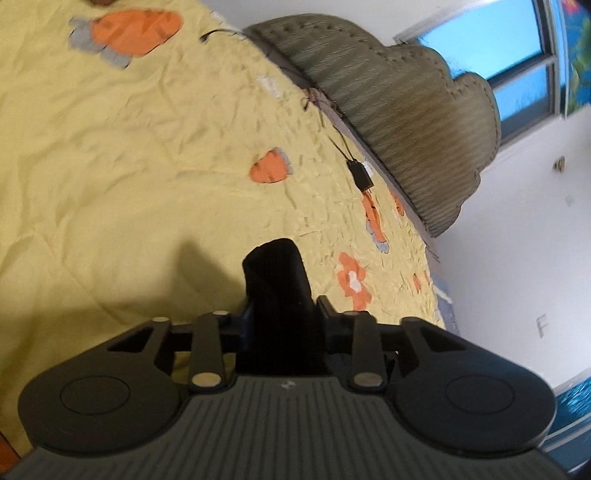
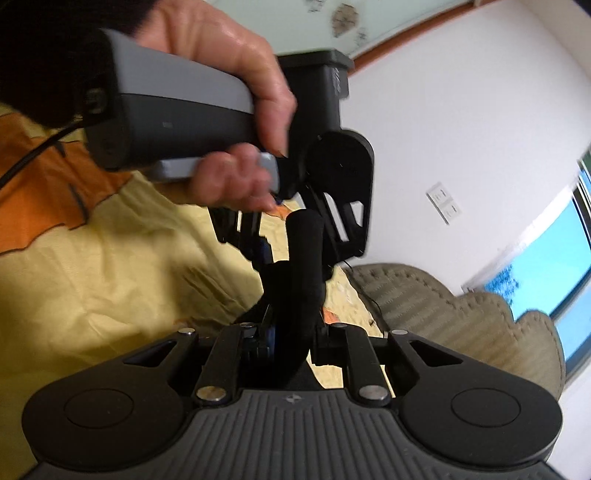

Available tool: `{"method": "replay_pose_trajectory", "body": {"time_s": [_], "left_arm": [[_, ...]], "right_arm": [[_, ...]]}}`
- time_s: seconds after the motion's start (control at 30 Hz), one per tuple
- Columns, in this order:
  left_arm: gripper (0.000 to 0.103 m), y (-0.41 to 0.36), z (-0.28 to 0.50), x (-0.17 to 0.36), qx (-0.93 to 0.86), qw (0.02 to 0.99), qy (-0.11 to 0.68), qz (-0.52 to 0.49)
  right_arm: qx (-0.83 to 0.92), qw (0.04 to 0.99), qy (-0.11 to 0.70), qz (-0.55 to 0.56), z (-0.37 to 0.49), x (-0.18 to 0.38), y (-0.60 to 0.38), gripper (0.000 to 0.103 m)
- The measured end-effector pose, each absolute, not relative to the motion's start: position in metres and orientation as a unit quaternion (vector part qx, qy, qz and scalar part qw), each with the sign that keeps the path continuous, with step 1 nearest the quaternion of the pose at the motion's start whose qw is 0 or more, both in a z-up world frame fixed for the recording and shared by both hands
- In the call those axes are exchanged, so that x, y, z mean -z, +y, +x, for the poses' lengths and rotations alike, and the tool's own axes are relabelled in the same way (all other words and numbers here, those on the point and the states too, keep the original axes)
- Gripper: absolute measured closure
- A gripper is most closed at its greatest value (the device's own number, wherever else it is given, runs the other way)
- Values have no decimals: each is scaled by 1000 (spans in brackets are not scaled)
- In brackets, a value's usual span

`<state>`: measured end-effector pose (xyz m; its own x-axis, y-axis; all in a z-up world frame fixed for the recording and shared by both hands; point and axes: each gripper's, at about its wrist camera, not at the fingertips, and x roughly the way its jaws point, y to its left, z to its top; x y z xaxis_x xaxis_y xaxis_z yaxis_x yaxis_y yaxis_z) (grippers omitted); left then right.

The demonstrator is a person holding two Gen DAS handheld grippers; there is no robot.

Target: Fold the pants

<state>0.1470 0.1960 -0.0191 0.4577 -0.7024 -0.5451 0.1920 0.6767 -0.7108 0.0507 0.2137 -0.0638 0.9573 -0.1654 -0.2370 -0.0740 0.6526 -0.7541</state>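
Note:
The pants [image 1: 275, 266] are black. A bunched fold of them sticks up between the fingers of my left gripper [image 1: 284, 310], which is shut on it and held above the yellow bedspread [image 1: 110, 147]. In the right wrist view a thick roll of the same black pants [image 2: 303, 251] rises out of my right gripper [image 2: 291, 332], whose jaws are closed on it. Just beyond, a person's hand [image 2: 221, 48] holds the left gripper [image 2: 295, 269], which points down onto the same fabric. The rest of the pants is hidden.
The bedspread carries orange carrot and flower prints [image 1: 140, 29]. A grey-green padded headboard [image 1: 388, 103] borders the bed on the right. A thin black cable with a small plug [image 1: 360, 173] lies beside it. Behind are white walls, a wall switch [image 2: 443, 203] and a window [image 1: 498, 40].

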Motion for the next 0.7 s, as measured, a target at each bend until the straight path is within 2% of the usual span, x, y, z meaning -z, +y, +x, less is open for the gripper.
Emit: {"method": "replay_pose_trajectory", "body": {"time_s": [0.07, 0.37, 0.7], "left_arm": [[83, 189, 142, 13, 277, 807, 438, -285], [89, 136, 115, -32, 294, 819, 412, -271], [89, -26, 80, -78, 401, 796, 409, -195]], "right_arm": [[27, 897, 140, -419, 46, 65, 211, 87], [56, 915, 123, -380, 17, 46, 179, 87], [157, 956, 124, -213, -44, -3, 73, 87]]}}
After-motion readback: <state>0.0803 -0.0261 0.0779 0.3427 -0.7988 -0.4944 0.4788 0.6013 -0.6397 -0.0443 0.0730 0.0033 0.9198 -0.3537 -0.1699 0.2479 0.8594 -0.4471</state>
